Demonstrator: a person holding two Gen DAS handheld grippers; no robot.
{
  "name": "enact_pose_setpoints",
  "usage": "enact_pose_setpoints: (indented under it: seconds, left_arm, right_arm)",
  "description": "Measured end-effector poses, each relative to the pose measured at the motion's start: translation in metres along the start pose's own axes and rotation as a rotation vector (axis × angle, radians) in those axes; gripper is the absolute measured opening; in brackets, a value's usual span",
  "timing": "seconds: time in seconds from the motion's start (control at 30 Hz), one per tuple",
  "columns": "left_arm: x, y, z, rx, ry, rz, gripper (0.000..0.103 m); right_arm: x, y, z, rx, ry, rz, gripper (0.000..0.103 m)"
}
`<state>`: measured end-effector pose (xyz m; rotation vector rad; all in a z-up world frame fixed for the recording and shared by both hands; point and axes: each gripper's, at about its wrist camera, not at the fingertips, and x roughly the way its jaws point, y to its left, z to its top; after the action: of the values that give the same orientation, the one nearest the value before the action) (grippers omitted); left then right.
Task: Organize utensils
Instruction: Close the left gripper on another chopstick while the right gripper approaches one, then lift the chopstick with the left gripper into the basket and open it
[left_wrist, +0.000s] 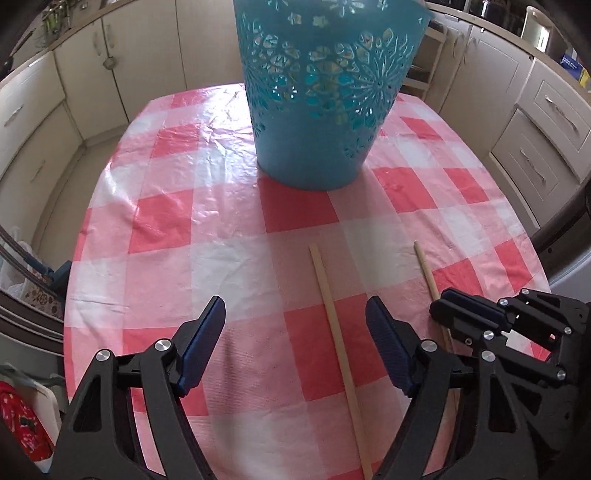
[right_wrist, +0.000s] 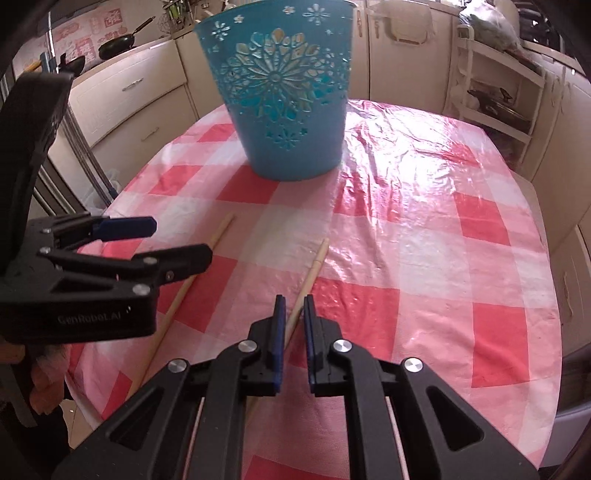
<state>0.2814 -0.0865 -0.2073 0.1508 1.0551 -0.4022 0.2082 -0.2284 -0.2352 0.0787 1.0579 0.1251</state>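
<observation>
Two pale wooden chopsticks lie on the pink-and-white checked tablecloth (left_wrist: 177, 229), in front of a teal plastic basket (left_wrist: 314, 110) with flower cut-outs. My left gripper (left_wrist: 295, 310) is open, hovering over the left chopstick (left_wrist: 332, 314), which runs between its fingers nearer the right one. My right gripper (right_wrist: 293, 301) is shut on the right chopstick (right_wrist: 314, 266), gripping it about midway; that stick (left_wrist: 424, 266) still rests low on the cloth. The right wrist view shows the left gripper (right_wrist: 181, 240) above the left chopstick (right_wrist: 218, 236), and the basket (right_wrist: 288, 110) standing upright behind.
Cream kitchen cabinets (left_wrist: 44, 122) ring the oval table on all sides. A black pan (right_wrist: 118, 46) sits on the counter at the back left, and a white shelf rack (right_wrist: 495, 103) stands at the back right. The cloth (right_wrist: 443, 258) is wrinkled and glossy on the right.
</observation>
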Motion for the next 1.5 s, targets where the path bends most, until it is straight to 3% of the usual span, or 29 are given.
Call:
enact_pose_setpoints:
  seconds: [0.2,0.27,0.37,0.43,0.53,0.77,0.9,1.0,1.13,1.27,1.5]
  left_arm:
    - [0.006,-0.006,-0.004,0.016,0.001,0.028,0.072]
    - [0.006,-0.006,-0.003,0.028,-0.006,0.039,0.067]
    - [0.005,-0.010,-0.001,0.067,-0.027,0.051,0.041]
    - [0.004,-0.011,0.000,0.078,-0.032,0.032,0.016]
    - [0.004,-0.012,0.001,0.088,-0.030,0.004,0.005]
    - [0.001,-0.003,0.006,0.057,-0.053,0.020,0.005]
    - [0.006,0.001,0.006,0.044,-0.025,0.024,0.005]
    - [0.007,0.000,0.006,0.058,-0.023,0.042,0.007]
    - [0.009,-0.002,0.008,0.071,-0.025,0.047,0.009]
    - [0.002,0.001,0.012,0.065,-0.027,-0.039,0.005]
    - [-0.077,0.012,0.030,0.052,-0.236,-0.305,0.004]
  right_arm:
    - [0.001,0.001,0.000,0.014,-0.015,0.017,0.013]
    - [0.001,-0.002,0.001,0.022,-0.018,0.018,0.013]
    - [0.001,-0.004,0.001,0.034,-0.022,0.018,0.018]
    - [0.000,-0.005,0.001,0.034,-0.024,0.018,0.023]
    - [0.000,-0.004,0.002,0.023,-0.023,0.013,0.025]
    - [0.011,-0.001,0.016,-0.008,0.002,-0.015,0.027]
    - [0.019,0.009,0.025,-0.104,0.034,0.011,0.012]
    - [0.020,0.015,0.025,-0.158,0.045,0.022,0.013]
    - [0.019,0.007,0.024,-0.113,0.039,0.046,0.013]
    - [0.018,0.009,0.021,-0.115,0.030,0.049,0.013]
    - [0.019,-0.005,0.022,-0.020,0.030,0.119,0.012]
